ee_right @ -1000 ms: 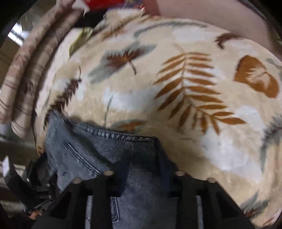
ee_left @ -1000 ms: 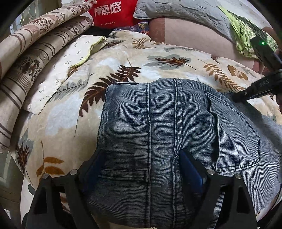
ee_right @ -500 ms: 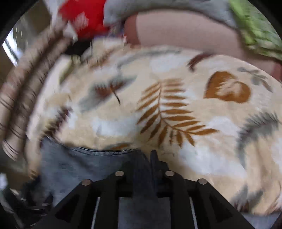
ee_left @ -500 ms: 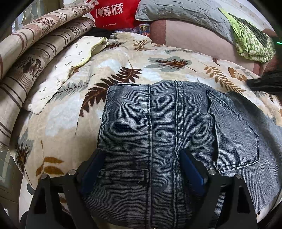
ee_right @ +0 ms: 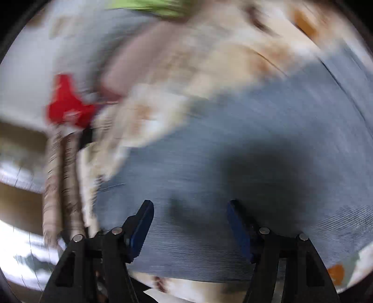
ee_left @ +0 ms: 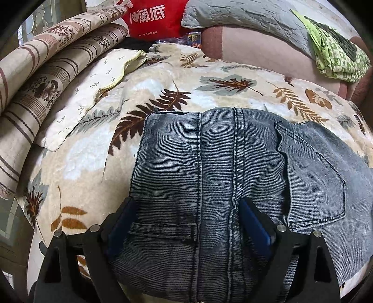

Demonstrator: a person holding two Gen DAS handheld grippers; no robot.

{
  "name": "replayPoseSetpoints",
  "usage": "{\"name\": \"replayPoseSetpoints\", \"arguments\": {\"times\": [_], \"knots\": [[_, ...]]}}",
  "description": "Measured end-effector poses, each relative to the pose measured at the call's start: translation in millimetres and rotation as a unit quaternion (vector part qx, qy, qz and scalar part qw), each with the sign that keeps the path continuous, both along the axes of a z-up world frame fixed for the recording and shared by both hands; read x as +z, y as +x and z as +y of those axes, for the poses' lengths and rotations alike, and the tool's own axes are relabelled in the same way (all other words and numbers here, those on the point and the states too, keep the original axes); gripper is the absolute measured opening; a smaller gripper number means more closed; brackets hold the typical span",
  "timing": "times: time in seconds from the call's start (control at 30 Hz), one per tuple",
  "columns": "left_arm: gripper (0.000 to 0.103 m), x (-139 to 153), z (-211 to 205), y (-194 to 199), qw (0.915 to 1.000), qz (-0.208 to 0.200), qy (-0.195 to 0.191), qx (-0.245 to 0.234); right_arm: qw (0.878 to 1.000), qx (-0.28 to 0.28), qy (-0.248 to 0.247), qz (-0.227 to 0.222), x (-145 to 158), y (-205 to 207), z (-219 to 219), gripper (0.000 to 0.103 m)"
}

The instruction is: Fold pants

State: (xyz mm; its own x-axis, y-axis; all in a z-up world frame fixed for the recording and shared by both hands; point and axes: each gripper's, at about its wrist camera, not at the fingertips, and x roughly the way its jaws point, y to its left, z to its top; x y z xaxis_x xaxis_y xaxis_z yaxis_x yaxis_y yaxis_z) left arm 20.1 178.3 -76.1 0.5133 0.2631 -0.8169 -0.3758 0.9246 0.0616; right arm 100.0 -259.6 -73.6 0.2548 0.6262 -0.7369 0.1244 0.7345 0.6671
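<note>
Starting with the biggest thing, the leaf-print blanket (ee_left: 163,77) covers the bed, and the jeans (ee_left: 209,163) lie flat on its near part, seat side up, back pocket (ee_left: 312,177) showing. These jeans look like thick, fairly heavy denim: soft enough to drape and crease, not slippery, nothing fragile. My judgement is that the stitched edges are the best hold, the waistband or a hem, since they are firm and will not slide out. A single layer pinched mid-panel would likely sag.

Beyond the jeans, on their left, sit striped cushions (ee_left: 39,77) and a pale quilted pad (ee_left: 93,93). Further back there is a red bag (ee_left: 151,18), a grey quilt (ee_left: 244,14) and a green patterned cloth (ee_left: 335,53). All are well apart from the jeans, so nothing seems to block a fold across the blanket.

Now the tools. The left gripper (ee_left: 186,214) is low over the jeans, jaws spread wide, denim bulging between the blue pads, not pinched. The right gripper (ee_right: 190,219) hangs above the jeans too, jaws wide with nothing in them; its view is badly smeared, so finer detail there cannot be told.
</note>
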Motion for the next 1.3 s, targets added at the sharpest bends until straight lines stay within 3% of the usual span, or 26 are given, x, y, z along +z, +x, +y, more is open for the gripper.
{"name": "replayPoseSetpoints", "arguments": {"times": [0.13,0.23,0.3,0.37,0.43,0.5,0.63,0.7,0.73,0.8,0.97,1.07,1.17,1.3], "knots": [[0.091,14,2,-2,0.9998,-0.001,-0.011,0.014,0.998,-0.007,0.025,-0.049,29,-10,-14,0.065],[0.091,34,2,-12,0.9990,-0.034,-0.016,0.025,0.994,-0.034,0.019,-0.103,52,-22,-35,0.066],[0.091,38,1,-17,0.9984,-0.048,-0.012,0.027,0.992,-0.078,0.003,-0.097,47,-26,-61,0.071],[0.091,25,-1,-11,0.9994,-0.016,0.009,0.028,0.991,-0.124,-0.012,-0.055,24,-24,-85,0.072],[0.093,-1,4,-3,0.9993,0.024,-0.009,0.026,0.988,-0.148,0.024,-0.027,-1,-22,-102,0.072],[0.095,1,11,-6,0.9989,0.006,-0.027,0.038,0.988,-0.145,0.037,-0.032,11,-23,-103,0.072],[0.096,0,14,-5,0.9990,0.004,-0.031,0.032,0.982,-0.156,0.022,-0.105,48,-37,-114,0.073],[0.097,-2,18,-5,0.9985,0.001,-0.041,0.037,0.979,-0.188,0.001,-0.084,34,-38,-128,0.082],[0.098,-2,21,-5,0.9980,0.001,-0.050,0.040,0.979,-0.196,-0.007,-0.056,19,-36,-134,0.080],[0.098,-3,22,-6,0.9978,0.000,-0.053,0.038,0.976,-0.207,0.024,-0.055,10,-34,-143,0.079],[0.098,5,18,-9,0.9979,-0.011,-0.046,0.044,0.970,-0.213,0.036,-0.111,66,-50,-155,0.079],[0.098,21,12,-13,0.9977,-0.034,-0.029,0.050,0.972,-0.223,0.036,-0.072,60,-62,-159,0.079],[0.098,40,5,-14,0.9966,-0.060,-0.026,0.051,0.971,-0.237,0.037,-0.012,32,-78,-174,0.079],[0.098,64,-19,-9,0.9959,-0.082,-0.033,0.023,0.965,-0.256,0.057,0.012,4,-70,-183,0.079]]}}
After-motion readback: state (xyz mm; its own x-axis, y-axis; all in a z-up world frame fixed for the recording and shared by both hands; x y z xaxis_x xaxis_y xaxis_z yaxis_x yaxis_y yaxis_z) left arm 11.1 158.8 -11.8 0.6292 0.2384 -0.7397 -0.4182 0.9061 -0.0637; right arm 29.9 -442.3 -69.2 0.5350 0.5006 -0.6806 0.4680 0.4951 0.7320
